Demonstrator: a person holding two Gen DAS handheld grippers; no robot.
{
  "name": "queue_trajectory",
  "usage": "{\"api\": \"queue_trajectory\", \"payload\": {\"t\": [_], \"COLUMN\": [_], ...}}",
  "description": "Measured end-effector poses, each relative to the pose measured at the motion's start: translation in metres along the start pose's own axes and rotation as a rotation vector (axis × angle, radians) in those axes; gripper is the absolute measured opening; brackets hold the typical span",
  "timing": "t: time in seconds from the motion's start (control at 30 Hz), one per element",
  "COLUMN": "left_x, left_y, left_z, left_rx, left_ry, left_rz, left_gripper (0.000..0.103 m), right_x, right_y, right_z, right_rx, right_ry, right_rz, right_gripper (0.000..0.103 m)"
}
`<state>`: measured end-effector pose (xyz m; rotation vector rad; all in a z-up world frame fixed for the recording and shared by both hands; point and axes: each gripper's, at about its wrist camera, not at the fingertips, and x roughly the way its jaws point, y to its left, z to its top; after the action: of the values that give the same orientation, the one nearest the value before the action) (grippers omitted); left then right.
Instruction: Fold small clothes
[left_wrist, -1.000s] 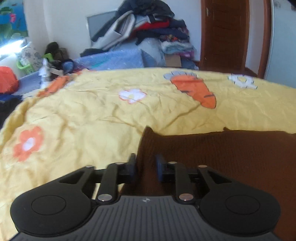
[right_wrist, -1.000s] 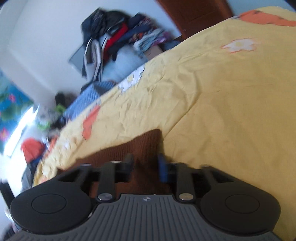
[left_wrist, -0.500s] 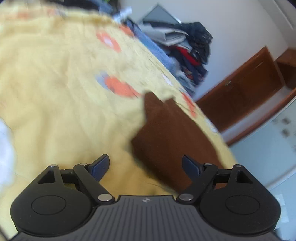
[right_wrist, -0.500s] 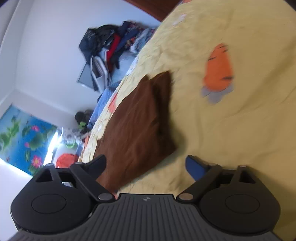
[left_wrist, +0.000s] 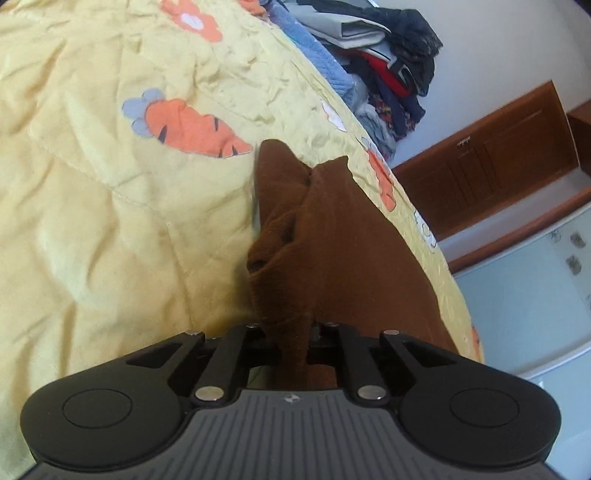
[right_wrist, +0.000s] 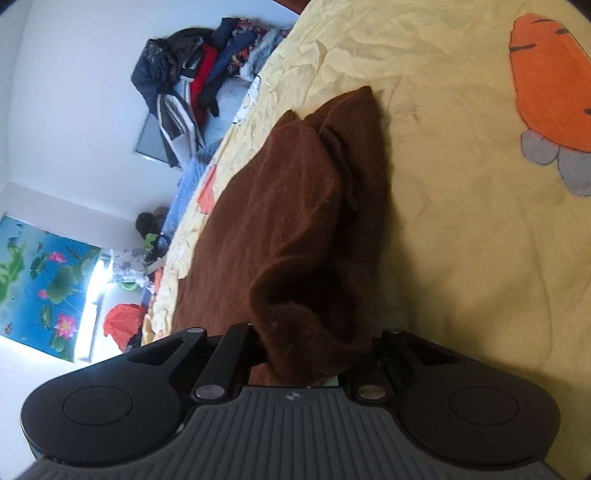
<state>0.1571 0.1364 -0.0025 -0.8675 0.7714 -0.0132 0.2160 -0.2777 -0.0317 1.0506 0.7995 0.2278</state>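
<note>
With the left gripper (left_wrist: 291, 334) and right gripper (right_wrist: 314, 350) each pinching 1 bunched edge of the brown garment (left_wrist: 332, 236), uneven lifting could skew the fold.

Left gripper (left_wrist: 291, 341): jaws drawn together, pinching a fold of brown cloth (left_wrist: 332, 240). Right gripper (right_wrist: 314, 354): jaws apparently closed likewise; bunched fabric hides its fingertips. Both cameras are rolled sideways.

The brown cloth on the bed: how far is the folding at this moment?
Done: the brown cloth already looks doubled over on the yellow bedspread. In hand: the left gripper and right gripper each pinch a bunched edge. Left: carry those edges over, lay the cloth flat, and release.
</note>
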Motion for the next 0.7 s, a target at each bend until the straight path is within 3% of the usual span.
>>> {"api": "queue_trajectory", "payload": {"t": [0.13,0.3,0.47,0.53,0.57,0.6,0.7], "left_x": [-0.032,-0.096,-0.146,-0.160,-0.169,-0.176,-0.199], "left_y": [-0.016,-0.009,0.040,0.055,0.060,0.061,0.044], "left_z": [-0.006,-0.031,-0.091,-0.104,-0.103,-0.096,-0.062], "left_rx": [0.091,0.156,0.229,0.252,0.257,0.257,0.291], "left_ry": [0.011,0.088,0.223,0.216,0.192,0.165,-0.016], "left_rz": [-0.019,-0.075,-0.080,-0.031,-0.029,-0.032,-0.030], "left_gripper": [0.008,0.008,0.010,0.013,0.013,0.014,0.014], "right_x": [-0.026,-0.087,-0.152,-0.167,-0.173,-0.181,-0.206], "right_y": [0.012,0.021,-0.015,-0.026,-0.028,-0.028,-0.013], "right_z": [-0.005,-0.032,-0.079,-0.093,-0.095,-0.092,-0.059], "right_rx": [-0.050,-0.137,-0.119,-0.135,-0.140,-0.154,-0.194], "right_ry": [-0.036,0.001,0.077,0.108,0.109,0.076,-0.137], "right_rz": [0.060,0.122,0.054,-0.025,-0.077,-0.111,-0.116], "right_gripper": [0.016,0.016,0.019,0.038,0.060,0.069,0.072]}}
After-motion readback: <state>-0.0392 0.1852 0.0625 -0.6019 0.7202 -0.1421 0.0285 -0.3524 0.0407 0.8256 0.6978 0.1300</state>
